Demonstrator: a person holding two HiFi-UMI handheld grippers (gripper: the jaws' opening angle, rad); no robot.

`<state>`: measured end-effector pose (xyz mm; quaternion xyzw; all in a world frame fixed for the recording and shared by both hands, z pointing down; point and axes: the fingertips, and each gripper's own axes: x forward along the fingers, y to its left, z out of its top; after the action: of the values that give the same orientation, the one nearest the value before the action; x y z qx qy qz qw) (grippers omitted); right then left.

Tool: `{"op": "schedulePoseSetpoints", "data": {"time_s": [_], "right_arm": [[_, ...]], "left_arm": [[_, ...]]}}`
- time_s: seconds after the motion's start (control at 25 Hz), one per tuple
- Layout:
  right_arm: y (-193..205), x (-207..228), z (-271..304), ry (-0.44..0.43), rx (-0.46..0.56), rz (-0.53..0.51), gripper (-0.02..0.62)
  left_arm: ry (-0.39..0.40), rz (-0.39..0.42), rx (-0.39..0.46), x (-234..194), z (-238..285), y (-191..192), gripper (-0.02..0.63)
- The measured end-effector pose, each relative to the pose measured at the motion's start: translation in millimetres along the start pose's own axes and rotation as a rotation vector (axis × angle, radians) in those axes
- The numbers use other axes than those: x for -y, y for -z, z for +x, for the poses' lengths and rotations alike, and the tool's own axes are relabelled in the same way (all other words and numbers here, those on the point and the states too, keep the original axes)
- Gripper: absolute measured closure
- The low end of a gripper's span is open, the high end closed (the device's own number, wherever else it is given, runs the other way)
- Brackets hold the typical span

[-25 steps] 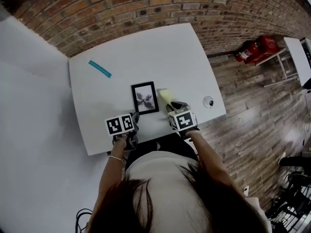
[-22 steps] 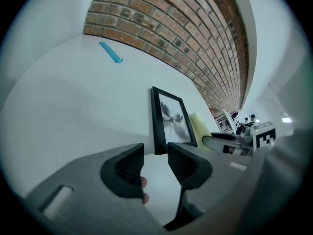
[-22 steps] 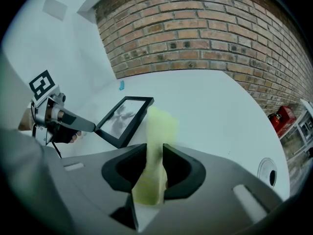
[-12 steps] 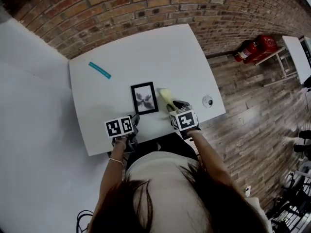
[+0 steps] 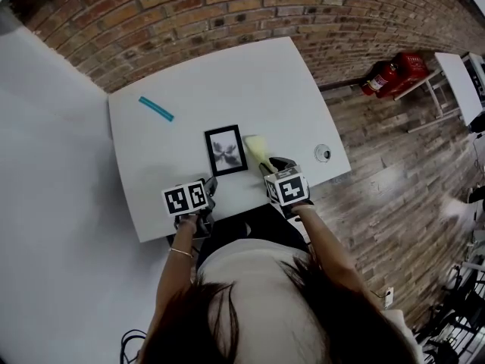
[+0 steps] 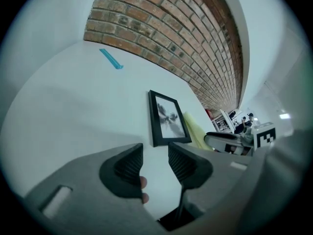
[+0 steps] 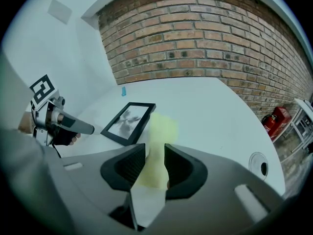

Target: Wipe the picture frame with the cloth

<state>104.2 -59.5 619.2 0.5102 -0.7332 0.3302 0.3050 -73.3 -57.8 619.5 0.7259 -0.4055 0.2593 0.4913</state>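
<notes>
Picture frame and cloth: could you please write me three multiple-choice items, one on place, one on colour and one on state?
1. In the head view, the cloth lies: A left of the picture frame; B right of it; C on it.
2. The strip on the table is: A red; B teal; C black.
3. The picture frame: A stands upright; B is held in the air; C lies flat.
Answers: B, the cloth sits by the frame's right edge; B, it shows blue-green against white; C, its back rests on the table.

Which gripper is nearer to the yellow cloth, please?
Right. The cloth lies between the jaws of the right gripper; the left gripper is beyond the picture frame.
</notes>
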Motion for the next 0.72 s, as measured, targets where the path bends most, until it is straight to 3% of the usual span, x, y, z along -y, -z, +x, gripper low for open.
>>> {"op": "schedulePoseSetpoints", "data": {"time_s": [0.4,0.72], "right_arm": [[6,-24,-15,0.021,0.040,0.013,0.471],[2,-52,-32,0.045,0.103,0.010,0.494]], "left_arm": [[0.007,0.036,0.014,-8,-17,14,0.442],[-0.026,0.130,0.056,-14,-37,21,0.474]]}}
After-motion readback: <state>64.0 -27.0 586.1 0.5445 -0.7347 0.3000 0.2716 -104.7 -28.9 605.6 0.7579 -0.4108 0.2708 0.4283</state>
